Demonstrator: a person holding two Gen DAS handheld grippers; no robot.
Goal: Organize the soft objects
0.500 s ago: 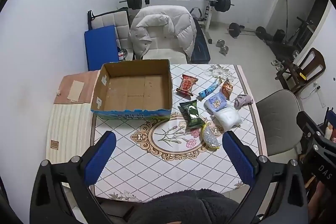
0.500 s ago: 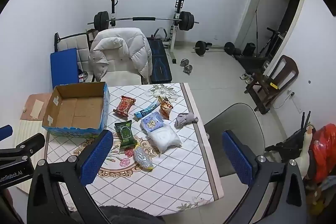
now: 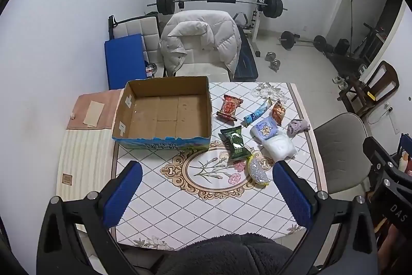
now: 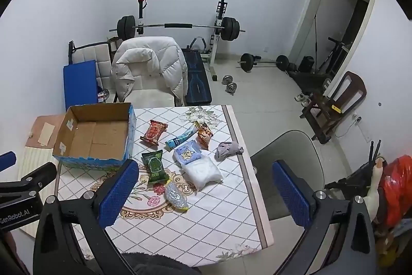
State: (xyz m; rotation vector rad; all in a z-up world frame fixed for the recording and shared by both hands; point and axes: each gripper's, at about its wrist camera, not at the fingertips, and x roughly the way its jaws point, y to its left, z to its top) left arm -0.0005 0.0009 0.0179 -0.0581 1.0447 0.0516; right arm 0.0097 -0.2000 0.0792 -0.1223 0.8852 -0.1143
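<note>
1. One cardboard box (image 3: 164, 115) sits empty at the table's (image 3: 206, 210) left.
2. White padded pack (image 4: 203, 169), right of centre: light and squashy, so I'd pinch its middle.
3. Green packet (image 4: 154, 166) looks slippery.
4. My left gripper (image 3: 206, 195) and right gripper (image 4: 203, 193) hang spread wide, holding nothing.

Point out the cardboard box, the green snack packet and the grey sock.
cardboard box (image 3: 164, 84): left wrist view, inner back wall.
green snack packet (image 4: 155, 166): right wrist view, middle of its front.
grey sock (image 4: 226, 149): right wrist view, bunched middle.
</note>
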